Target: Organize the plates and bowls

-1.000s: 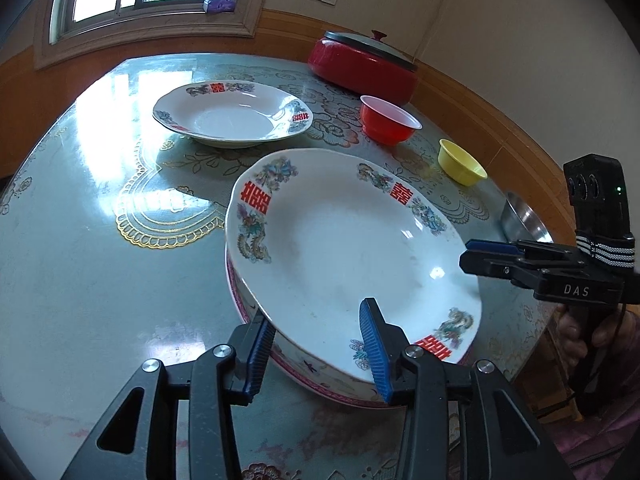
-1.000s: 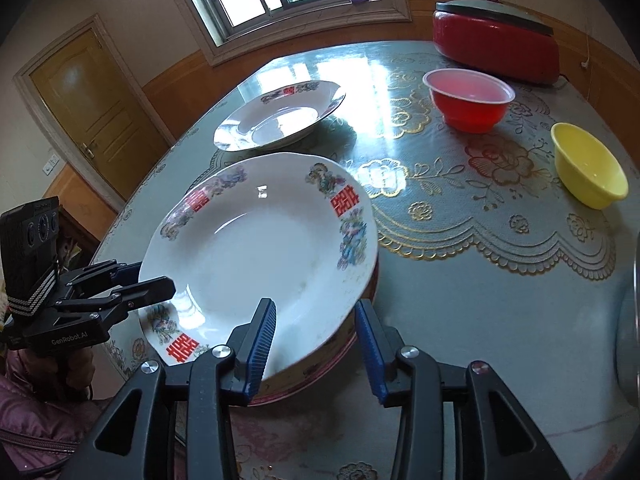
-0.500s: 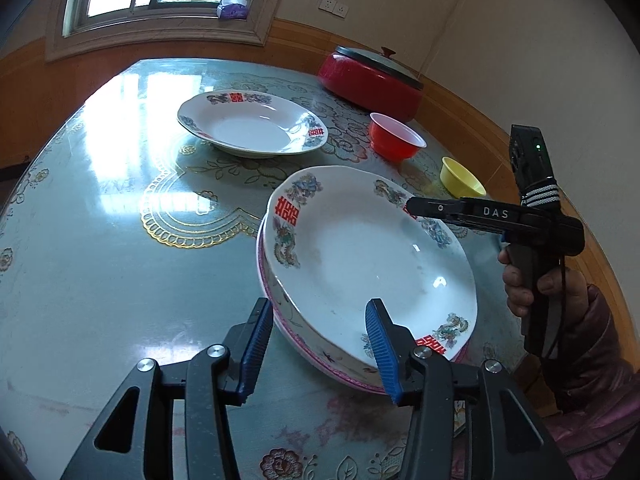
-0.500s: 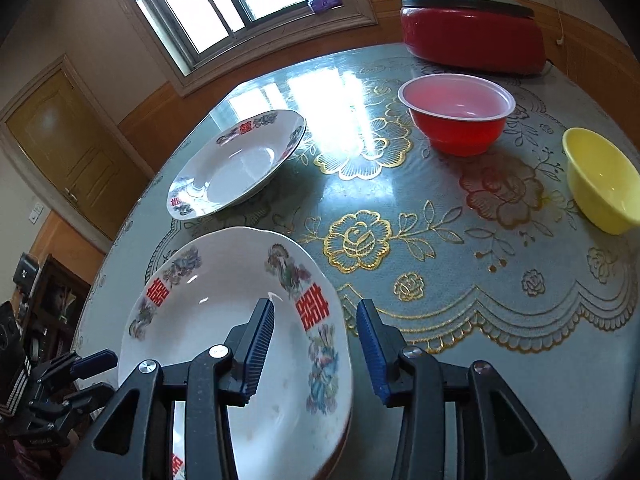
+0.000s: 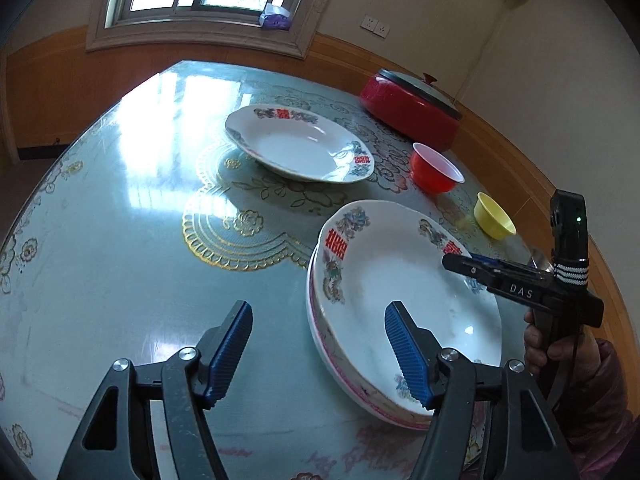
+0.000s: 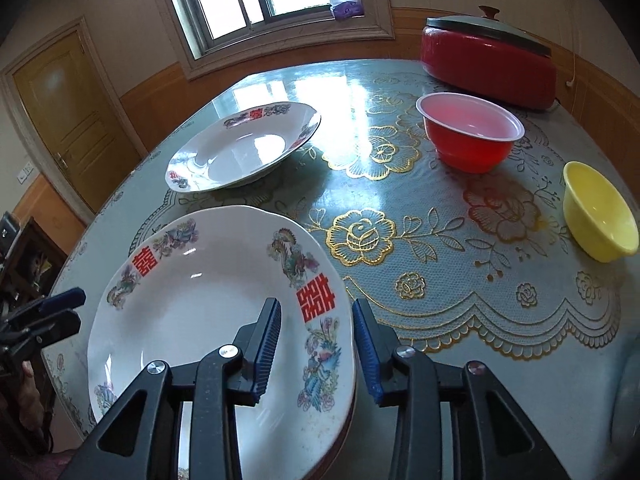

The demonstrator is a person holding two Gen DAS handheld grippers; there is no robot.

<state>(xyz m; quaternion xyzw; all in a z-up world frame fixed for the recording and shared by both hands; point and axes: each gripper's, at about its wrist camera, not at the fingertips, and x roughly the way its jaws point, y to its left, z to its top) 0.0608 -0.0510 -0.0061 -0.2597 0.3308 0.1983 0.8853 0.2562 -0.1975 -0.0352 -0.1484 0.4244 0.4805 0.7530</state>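
Hovering at the near edge of the table (image 5: 100, 248), the left gripper (image 5: 318, 354) has just been spreading its jaws and grips nothing, only bare tablecloth and the stack's edge between them. Just right of it sits the stacked plate (image 5: 404, 300), resting on another plate under it. Farther back stands the single plate (image 5: 296, 144), then the red bowl (image 5: 434, 168) and the yellow bowl (image 5: 494, 220). Over on the right, the right gripper (image 6: 316, 350) straddles the stacked plate's rim, jaws just narrowing, pads not touching.
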